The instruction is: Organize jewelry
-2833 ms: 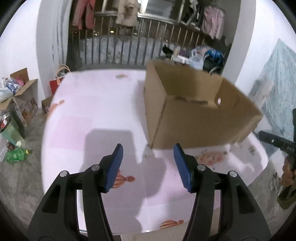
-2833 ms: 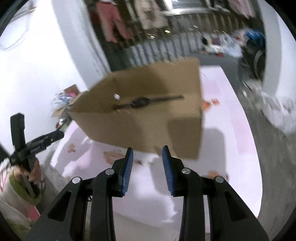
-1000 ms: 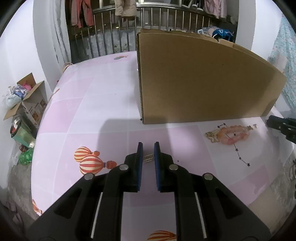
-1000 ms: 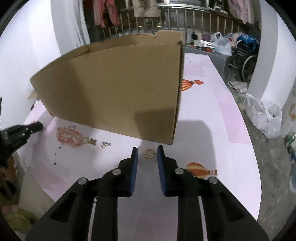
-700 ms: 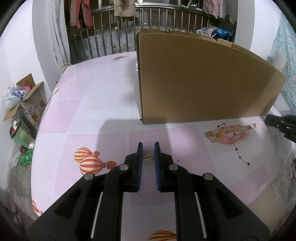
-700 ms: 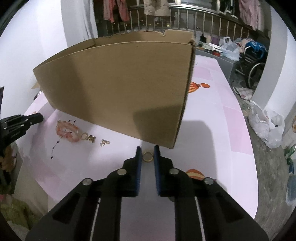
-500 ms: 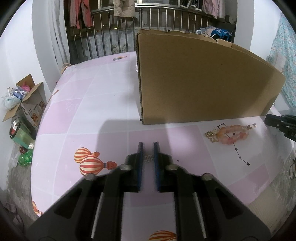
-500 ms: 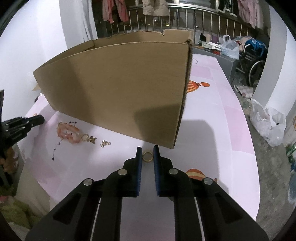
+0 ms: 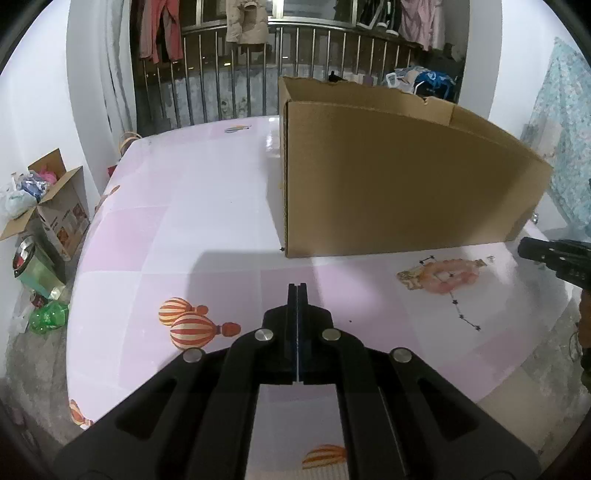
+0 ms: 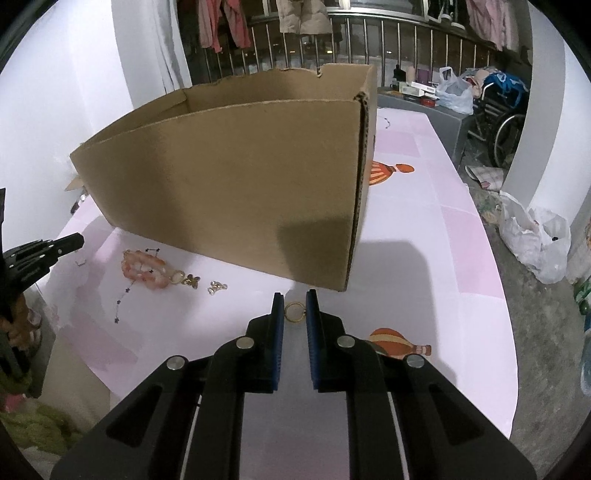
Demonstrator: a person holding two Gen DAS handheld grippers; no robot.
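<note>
A: Left tool first?

B: Clenched tight, pads flush together. Whether any small item is pinched between them, cannot tell. It angles down over the bench, a pale pink cover printed with striped balloons.

A: And the right tool?

B: Jaws have just been closing and now pinch a gold ring near the tips. Pads touch it on both sides. The ring sits low at the bench, just in front of the box corner.

A: The box?

B: Open cardboard box, upright on the bench, beyond both tools. Right view: near corner just past the ring. Left view: its long wall runs off to the right.

A: Other jewelry?

B: Pink bead bracelet on the bench in front of the box wall, left of the right tool and well apart from it. A gold charm at its end, and a small metal piece just beside that. A thin dark star chain runs under the bracelet. In the left view the bracelet lies to the right, near the other tool's tip.

A: Room?

B: White walls, metal railing behind with clothes hanging above. Open carton of clutter on grey floor, left side. Plastic bag and wheelchair to the right.
</note>
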